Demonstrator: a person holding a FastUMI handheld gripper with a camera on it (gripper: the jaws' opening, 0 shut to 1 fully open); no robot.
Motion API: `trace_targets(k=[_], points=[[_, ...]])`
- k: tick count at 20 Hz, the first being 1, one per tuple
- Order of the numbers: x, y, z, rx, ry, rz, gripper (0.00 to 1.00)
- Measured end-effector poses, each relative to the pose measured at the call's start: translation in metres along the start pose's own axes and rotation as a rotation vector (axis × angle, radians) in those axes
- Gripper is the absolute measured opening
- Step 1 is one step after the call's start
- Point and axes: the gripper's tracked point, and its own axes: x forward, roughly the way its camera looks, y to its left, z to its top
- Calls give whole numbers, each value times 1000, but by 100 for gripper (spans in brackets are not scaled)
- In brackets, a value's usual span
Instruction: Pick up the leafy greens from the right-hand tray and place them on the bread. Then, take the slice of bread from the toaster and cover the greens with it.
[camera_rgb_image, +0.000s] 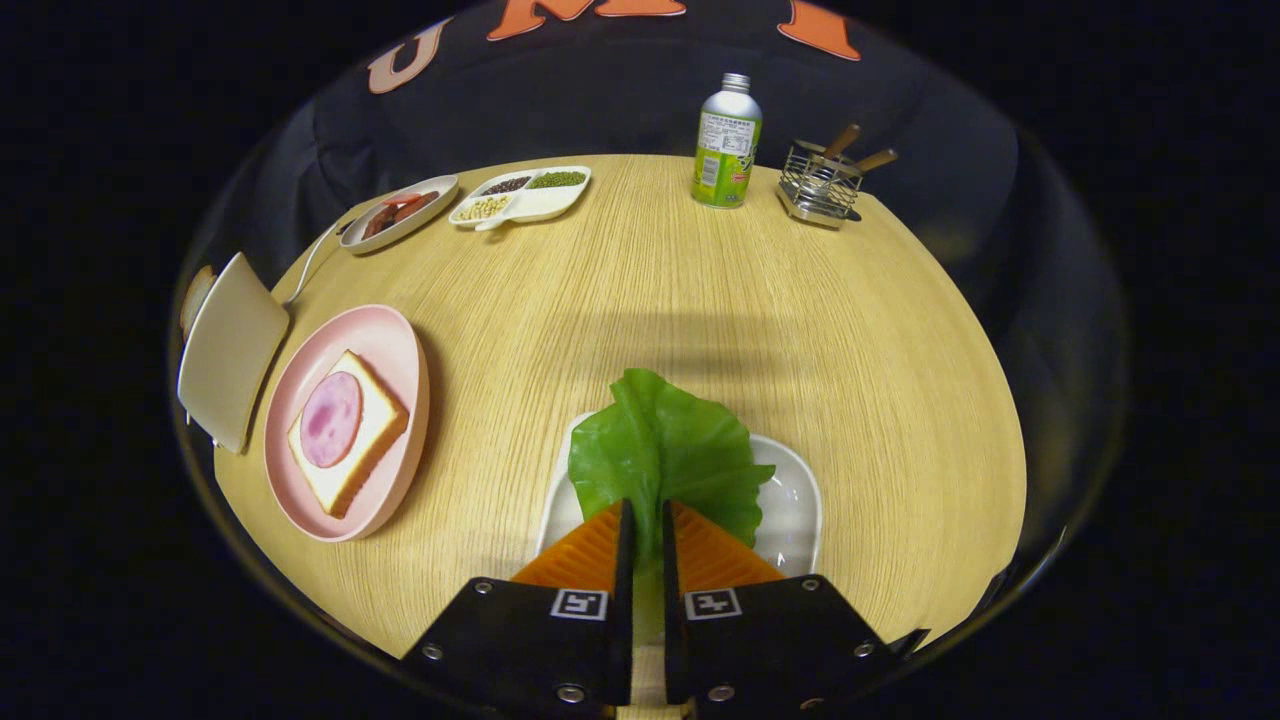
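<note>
Two orange fingers (600, 545) of the gripper (645, 515) pinch the green leaf (660, 450) over the white tray (795, 510), well apart from the bread (350, 430).

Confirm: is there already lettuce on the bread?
No. The bread on the pink plate carries only a ham slice; the tool grips the lettuce.

Tongs (645, 512): orange fingers pinched on the green lettuce leaf (660, 445), above the white tray (795, 505).
Open lane: bare wooden table (640, 290) from 12 to 10 o'clock, toward the pink plate (400, 345).
Obstacles: green-labelled metal bottle (727, 142) and wire utensil rack (820, 182), far at 1 o'clock.
</note>
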Motion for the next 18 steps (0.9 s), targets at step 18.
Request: trace_targets(k=[18], points=[[-79,108,69,-13,-262,237,4]])
